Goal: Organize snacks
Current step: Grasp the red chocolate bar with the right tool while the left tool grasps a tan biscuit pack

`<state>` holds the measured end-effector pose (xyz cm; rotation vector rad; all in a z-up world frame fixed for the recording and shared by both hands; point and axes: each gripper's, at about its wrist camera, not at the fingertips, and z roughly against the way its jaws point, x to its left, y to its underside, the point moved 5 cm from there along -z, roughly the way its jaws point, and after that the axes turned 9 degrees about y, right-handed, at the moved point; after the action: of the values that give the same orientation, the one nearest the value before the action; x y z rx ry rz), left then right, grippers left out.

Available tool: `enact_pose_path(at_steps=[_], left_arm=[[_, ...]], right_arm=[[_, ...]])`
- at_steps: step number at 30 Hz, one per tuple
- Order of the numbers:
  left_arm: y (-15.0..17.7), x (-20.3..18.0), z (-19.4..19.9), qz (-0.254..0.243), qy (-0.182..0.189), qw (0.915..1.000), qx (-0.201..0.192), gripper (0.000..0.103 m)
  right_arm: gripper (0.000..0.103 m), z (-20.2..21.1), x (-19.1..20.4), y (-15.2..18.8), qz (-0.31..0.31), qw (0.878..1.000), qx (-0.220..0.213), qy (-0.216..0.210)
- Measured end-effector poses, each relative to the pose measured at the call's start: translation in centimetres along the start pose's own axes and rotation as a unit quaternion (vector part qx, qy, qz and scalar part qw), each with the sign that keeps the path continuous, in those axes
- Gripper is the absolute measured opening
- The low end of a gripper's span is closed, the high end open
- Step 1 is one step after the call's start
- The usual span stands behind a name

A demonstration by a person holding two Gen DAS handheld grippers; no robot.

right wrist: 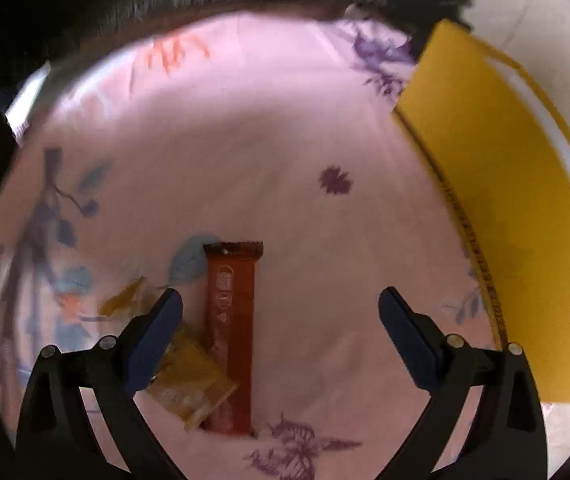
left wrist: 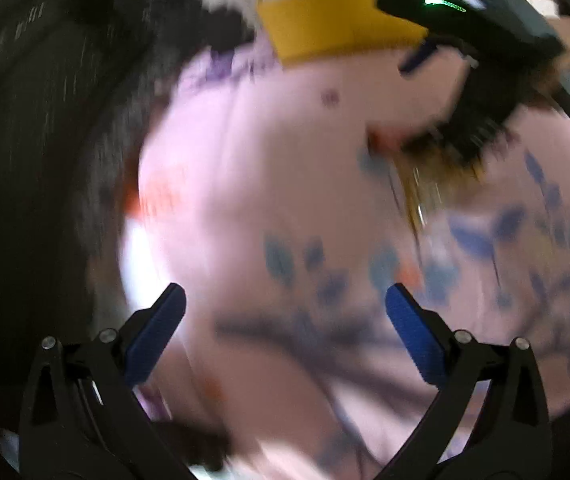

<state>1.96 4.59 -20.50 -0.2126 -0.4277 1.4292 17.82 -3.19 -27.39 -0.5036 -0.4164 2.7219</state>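
Right wrist view: right gripper (right wrist: pixel 281 300) points steeply down, jaws spread wide, red snack bar (right wrist: pixel 231 332) lying low-centre between them.

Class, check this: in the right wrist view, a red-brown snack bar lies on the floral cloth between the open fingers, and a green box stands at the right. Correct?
Not quite. The box is yellow, not green, as the right wrist view shows. The red-brown snack bar does lie on the floral cloth between the open fingers.

The left wrist view was smeared with motion blur, so the snacks (left wrist: pixel 417 184) under the right gripper (left wrist: pixel 473 92) could not be identified. In the right wrist view, the gripper's left finger (right wrist: pixel 153 336) hid part of a yellow wrapper (right wrist: pixel 189 384), and the yellow box (right wrist: pixel 497 220) was cut off at the edge.
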Motion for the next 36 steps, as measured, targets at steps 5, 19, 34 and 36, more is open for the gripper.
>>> enact_pose_path(at_steps=[5,19,34,36], left_arm=[[2.6,-1.0,0.8,0.048,0.021,0.9986,-0.001,0.101],[-1.6,-6.7,-1.1,-0.076,0.038,0.9956,-0.040,0.101],[-9.4,-13.5,-5.5,-0.045,0.097,0.9913,-0.076,0.101],[-10.0,-13.6,-6.4,-0.028,0.100,0.9917,-0.076,0.101]], right_arm=[[0.100,-0.8,-0.7,1.9,-0.041,0.999,0.001,0.024],[0.024,5.7,-0.1,11.8,-0.338,0.940,0.041,0.007],[0.024,16.2,0.3,26.6,-0.551,0.824,0.065,0.112],[0.024,16.3,1.0,27.6,-0.559,0.820,0.071,0.104]])
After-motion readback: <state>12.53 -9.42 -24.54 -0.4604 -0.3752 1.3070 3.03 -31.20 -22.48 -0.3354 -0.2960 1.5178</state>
